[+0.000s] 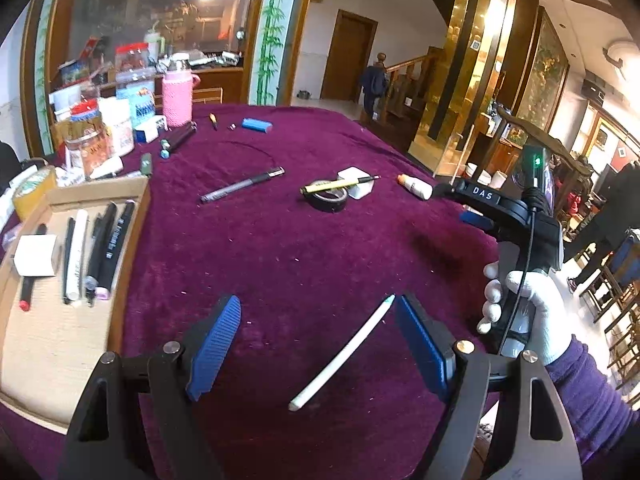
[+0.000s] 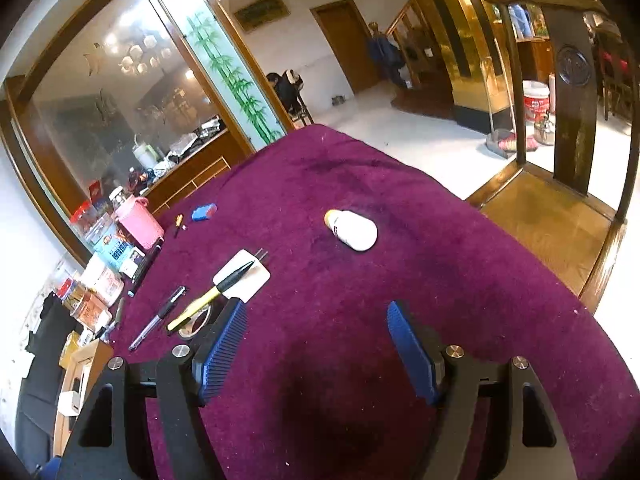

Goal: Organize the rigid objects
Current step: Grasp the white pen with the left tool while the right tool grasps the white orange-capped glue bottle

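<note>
A white pen (image 1: 344,354) lies on the purple cloth between the open fingers of my left gripper (image 1: 318,340), nearer the right pad. A cardboard tray (image 1: 60,344) at the left holds several pens and a white box. Farther out lie a grey pen (image 1: 240,185), a yellow-black pen (image 1: 340,185) across a black tape roll (image 1: 325,200), a white plug block (image 1: 358,184) and a small white bottle (image 1: 416,186). My right gripper (image 2: 316,344) is open and empty over bare cloth; the white bottle (image 2: 354,230) lies ahead of it, and the yellow-black pen (image 2: 210,296) to its left.
Jars, boxes and a pink cup (image 1: 177,96) crowd the table's far left. A blue case (image 1: 256,125) and small screwdriver (image 1: 213,120) lie at the back. A wooden chair (image 2: 560,184) stands off the table's right edge. The right hand-held gripper (image 1: 516,232) shows in the left wrist view.
</note>
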